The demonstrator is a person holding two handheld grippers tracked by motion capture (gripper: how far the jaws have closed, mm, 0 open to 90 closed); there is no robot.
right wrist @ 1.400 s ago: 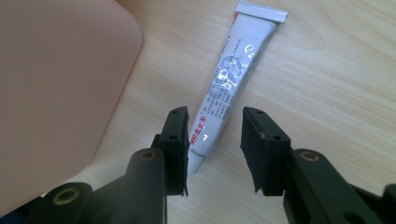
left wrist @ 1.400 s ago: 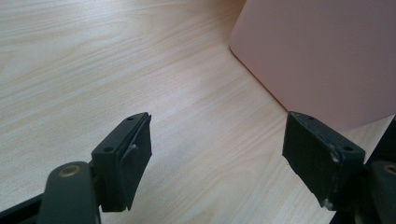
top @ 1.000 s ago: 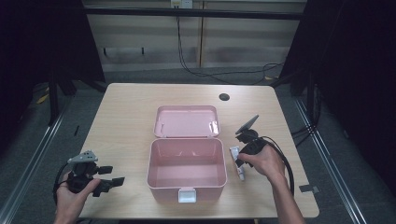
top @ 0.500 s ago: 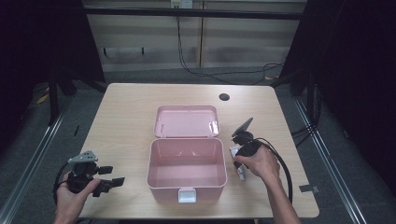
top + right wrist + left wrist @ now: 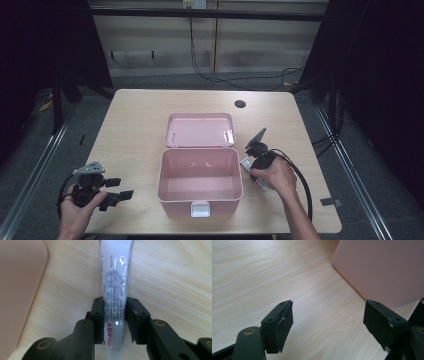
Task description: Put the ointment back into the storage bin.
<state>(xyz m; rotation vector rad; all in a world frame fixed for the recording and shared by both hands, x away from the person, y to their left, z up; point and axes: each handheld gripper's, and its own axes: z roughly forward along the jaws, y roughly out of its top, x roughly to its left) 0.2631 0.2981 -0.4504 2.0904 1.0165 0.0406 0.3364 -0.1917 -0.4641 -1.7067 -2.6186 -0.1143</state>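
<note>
right tongs (image 5: 115, 315) now clamped on white tube (image 5: 115, 285) beside open pink box (image 5: 200, 172); we guess boxing next; left tongs (image 5: 329, 325) apart, idle

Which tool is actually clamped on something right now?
The right tool: its jaws are closed against the white tube beside the pink box. The left tool is open over bare table.

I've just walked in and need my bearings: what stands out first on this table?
An open pink box sits mid-table, its lid flung back and its inside bare. To its right, the right gripper is closed on a white tube with blue print. The left gripper waits open by the table's near-left corner.
</note>
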